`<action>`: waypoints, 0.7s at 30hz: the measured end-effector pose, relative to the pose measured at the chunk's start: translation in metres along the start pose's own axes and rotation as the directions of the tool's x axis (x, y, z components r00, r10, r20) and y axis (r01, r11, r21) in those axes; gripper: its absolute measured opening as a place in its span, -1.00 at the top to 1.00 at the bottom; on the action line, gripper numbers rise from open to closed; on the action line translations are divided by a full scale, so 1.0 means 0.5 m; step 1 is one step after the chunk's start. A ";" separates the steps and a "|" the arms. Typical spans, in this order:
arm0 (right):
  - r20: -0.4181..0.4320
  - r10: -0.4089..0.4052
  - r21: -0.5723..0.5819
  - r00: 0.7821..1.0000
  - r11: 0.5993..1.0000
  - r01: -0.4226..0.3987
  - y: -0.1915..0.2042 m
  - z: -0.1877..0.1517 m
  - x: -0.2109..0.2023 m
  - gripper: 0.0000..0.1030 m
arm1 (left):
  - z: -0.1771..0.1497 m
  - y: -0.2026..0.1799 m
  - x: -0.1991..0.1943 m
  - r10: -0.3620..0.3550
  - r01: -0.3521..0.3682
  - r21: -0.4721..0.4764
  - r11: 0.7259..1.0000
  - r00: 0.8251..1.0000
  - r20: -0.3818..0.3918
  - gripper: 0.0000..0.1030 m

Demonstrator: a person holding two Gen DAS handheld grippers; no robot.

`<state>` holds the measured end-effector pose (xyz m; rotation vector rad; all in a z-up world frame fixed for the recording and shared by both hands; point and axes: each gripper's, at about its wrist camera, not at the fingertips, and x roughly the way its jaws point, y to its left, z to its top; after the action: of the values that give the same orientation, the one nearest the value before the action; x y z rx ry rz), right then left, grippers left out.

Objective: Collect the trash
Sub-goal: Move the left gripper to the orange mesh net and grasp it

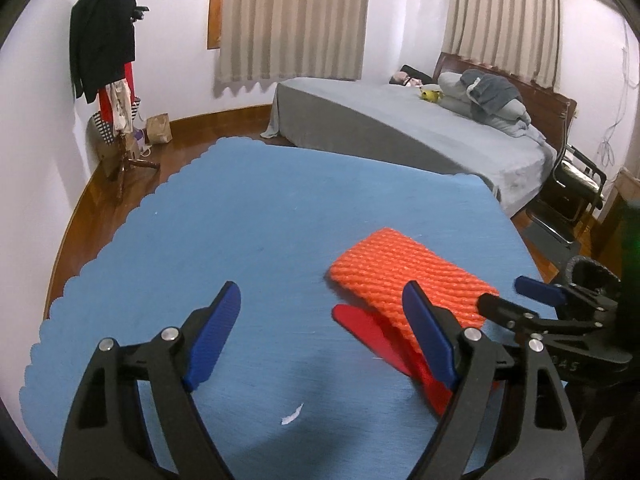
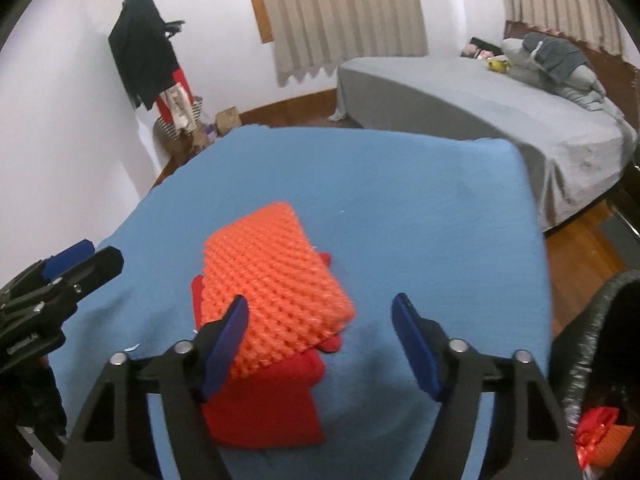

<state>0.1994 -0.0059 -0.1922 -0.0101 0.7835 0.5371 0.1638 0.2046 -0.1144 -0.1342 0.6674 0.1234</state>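
Right wrist view had the orange foam net (image 2: 276, 284) lying on the blue tablecloth (image 2: 400, 208) over a red paper (image 2: 264, 412), partly between the right gripper's (image 2: 320, 344) parted, unclamped jaws; left gripper (image 1: 320, 324) gaped empty beside it.

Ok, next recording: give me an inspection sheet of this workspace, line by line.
Surface: blue cloth over the table, scalloped edge.
Job's things: orange foam net lying on a red paper; small white scrap; black bin bag at the right with red trash inside.
Clutter: nothing seen.
Grippers: left gripper open, empty; right gripper open, around the net's near end, not pressing it.
Cables: white wires on the far right wall.
Surroundings: bed, coat stand, curtains, folding chair.
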 end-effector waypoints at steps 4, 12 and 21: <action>-0.033 0.078 -0.011 0.996 0.997 -0.078 0.013 -0.007 0.012 0.44 | -0.005 0.004 0.004 0.000 0.000 -0.007 1.000 1.000 -0.008 -0.56; -0.063 0.204 -0.021 0.977 0.978 -0.206 0.053 -0.032 -0.009 0.61 | -0.011 0.016 0.003 0.011 -0.011 -0.024 1.000 1.000 -0.016 -0.56; -0.073 0.171 -0.020 0.983 0.985 -0.173 0.041 -0.067 -0.039 0.05 | -0.044 0.010 0.016 0.018 -0.020 -0.020 1.000 0.998 -0.066 -0.56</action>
<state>0.1560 -0.0038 -0.1991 0.0140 0.8515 0.7142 0.1560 0.2063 -0.1370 -0.1526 0.7333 0.1449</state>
